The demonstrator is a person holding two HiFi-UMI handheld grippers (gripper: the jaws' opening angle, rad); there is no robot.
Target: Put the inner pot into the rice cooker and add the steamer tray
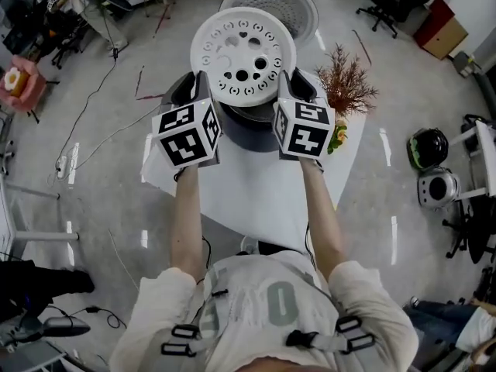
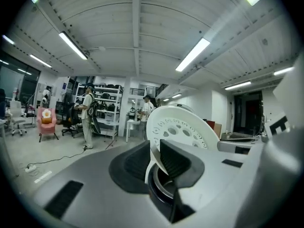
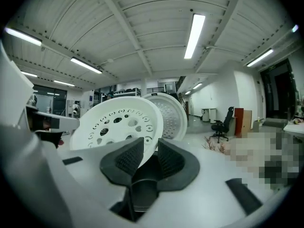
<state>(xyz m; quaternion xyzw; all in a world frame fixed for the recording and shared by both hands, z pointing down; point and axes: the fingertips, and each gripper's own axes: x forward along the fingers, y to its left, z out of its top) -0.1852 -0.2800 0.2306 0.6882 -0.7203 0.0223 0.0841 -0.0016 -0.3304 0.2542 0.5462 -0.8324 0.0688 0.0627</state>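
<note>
The white steamer tray (image 1: 242, 56), a round disc with many holes, hangs tilted above the dark rice cooker (image 1: 252, 129). My left gripper (image 1: 203, 85) is shut on the tray's left rim and my right gripper (image 1: 285, 85) on its right rim. The cooker's open lid (image 1: 271, 2) stands behind the tray, and the tray hides most of the cooker's opening. In the left gripper view the tray's (image 2: 183, 132) rim sits pinched between the pads of the left gripper (image 2: 155, 158). In the right gripper view the right gripper (image 3: 145, 158) clamps the tray's (image 3: 118, 125) edge, with the lid (image 3: 171, 115) beyond.
The cooker stands at the far end of a white table (image 1: 256, 188). A reddish dried plant (image 1: 345, 80) is at its right corner. Helmets (image 1: 428, 147) lie on the floor to the right. Two people (image 2: 88, 115) stand by shelves far off, and an office chair (image 3: 221, 127) is at the back.
</note>
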